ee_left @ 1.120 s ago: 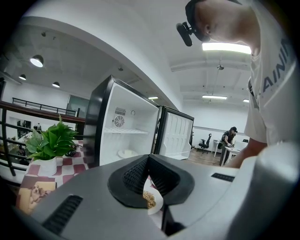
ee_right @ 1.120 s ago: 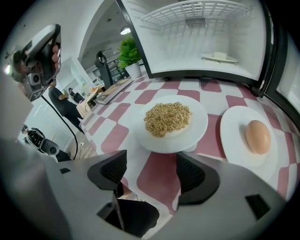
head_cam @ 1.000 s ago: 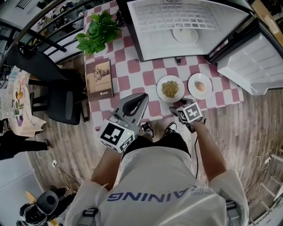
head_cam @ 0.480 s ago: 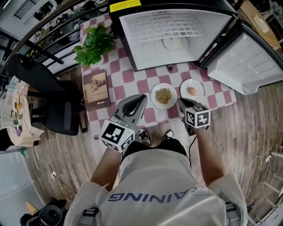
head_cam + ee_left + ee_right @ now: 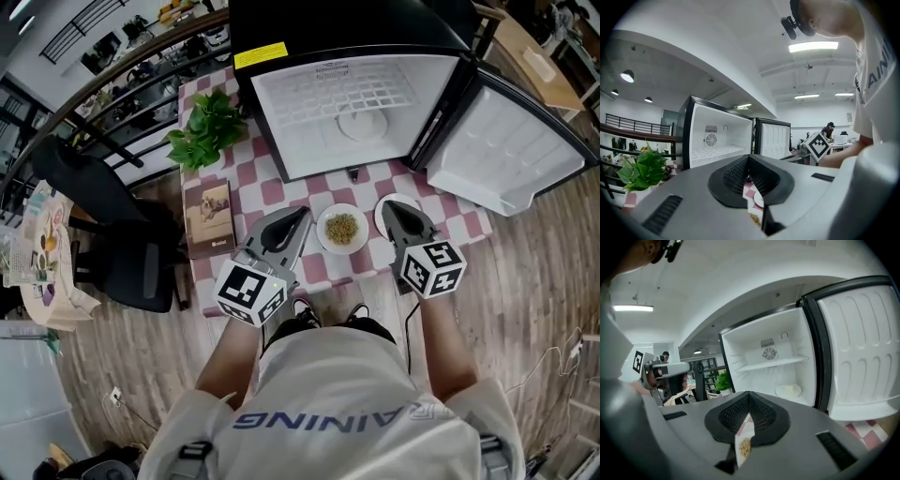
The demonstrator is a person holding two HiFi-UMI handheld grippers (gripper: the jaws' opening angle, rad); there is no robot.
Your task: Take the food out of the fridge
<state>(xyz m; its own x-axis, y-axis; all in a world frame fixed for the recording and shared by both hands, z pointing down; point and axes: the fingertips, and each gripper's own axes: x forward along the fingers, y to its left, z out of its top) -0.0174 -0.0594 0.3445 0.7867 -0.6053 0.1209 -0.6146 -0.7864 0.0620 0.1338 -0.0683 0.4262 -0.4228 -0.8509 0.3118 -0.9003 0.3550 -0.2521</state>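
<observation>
Head view: open fridge on checkered desk. White plate inside, below shelf. Grain plate on desk before fridge, between tools. Left tool, right tool: both closed, empty.

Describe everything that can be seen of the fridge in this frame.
The fridge is a small black-cased box standing upright on the red-and-white checked tablecloth. Its door is swung wide open, to the right in the head view, showing a moulded white lining. The inside is white, with a grid shelf, a round fan vent on the back wall and one pale dish on its floor. A yellow label sits on the top front edge.
</observation>
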